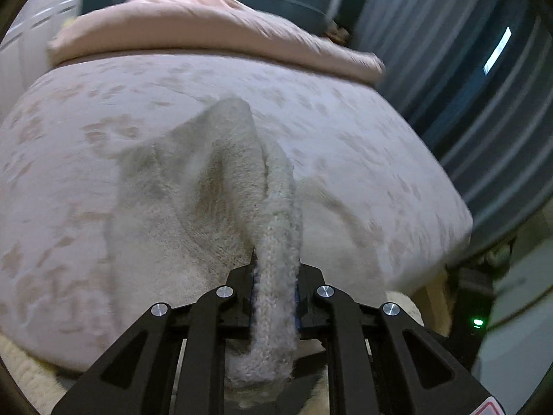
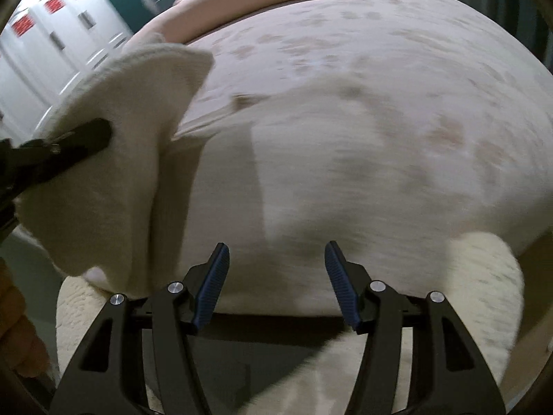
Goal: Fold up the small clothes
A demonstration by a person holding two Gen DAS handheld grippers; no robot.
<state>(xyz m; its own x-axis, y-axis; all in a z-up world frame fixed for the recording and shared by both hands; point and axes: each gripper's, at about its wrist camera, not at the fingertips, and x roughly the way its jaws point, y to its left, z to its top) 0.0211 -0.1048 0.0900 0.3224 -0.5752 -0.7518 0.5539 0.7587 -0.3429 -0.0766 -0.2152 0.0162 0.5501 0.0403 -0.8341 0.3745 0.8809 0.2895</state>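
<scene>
Left gripper [image 1: 274, 276]: pinching a thick edge of the cream knit garment [image 1: 193, 186], lifted over the bed [image 1: 363, 131].
Room, left view: pink duvet [image 1: 193, 24], striped curtain [image 1: 484, 103].
Right gripper [image 2: 276, 276]: spread wide, holding nothing.
Right view only: white cabinets [image 2: 52, 34].

No text, label or number is legible anywhere.
</scene>
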